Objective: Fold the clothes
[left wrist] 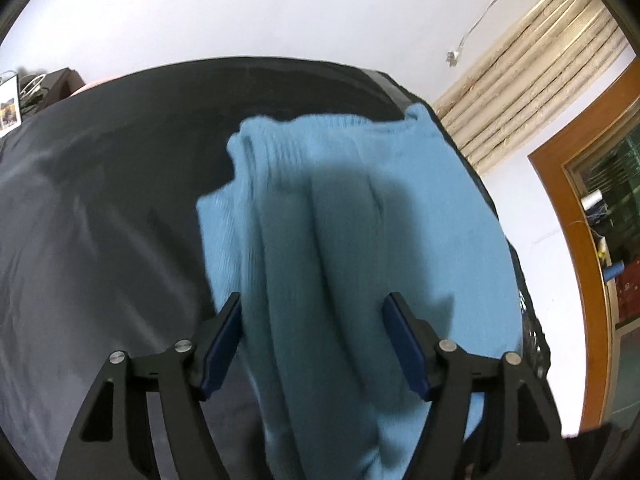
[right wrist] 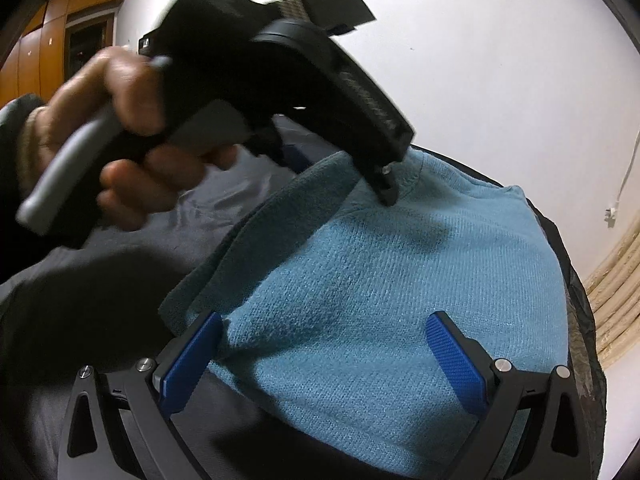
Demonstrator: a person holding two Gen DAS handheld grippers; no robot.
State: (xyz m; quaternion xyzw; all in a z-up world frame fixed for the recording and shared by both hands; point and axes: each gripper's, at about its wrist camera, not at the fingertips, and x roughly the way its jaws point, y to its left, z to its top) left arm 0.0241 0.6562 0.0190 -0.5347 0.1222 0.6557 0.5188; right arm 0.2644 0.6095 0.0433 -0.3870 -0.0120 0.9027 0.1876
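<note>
- Sweater: light blue knit, ribbed, soft; lies on the right part of the dark smooth cloth that covers the table, reaching its far right corner.
- A thick rolled fold of the sweater runs from near to far.
- Left gripper: blue pads spread wide, the fold between them; contact blurred, grip cannot be told.
- Right gripper: textured blue pads wide apart over flat knit, holding nothing.
- Hand grips the left gripper's grey handle.

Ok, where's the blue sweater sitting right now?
The blue sweater lies on the dark sheet near its right edge in both wrist views, under the open right gripper, with a bunched fold between the left gripper's fingers.
</note>
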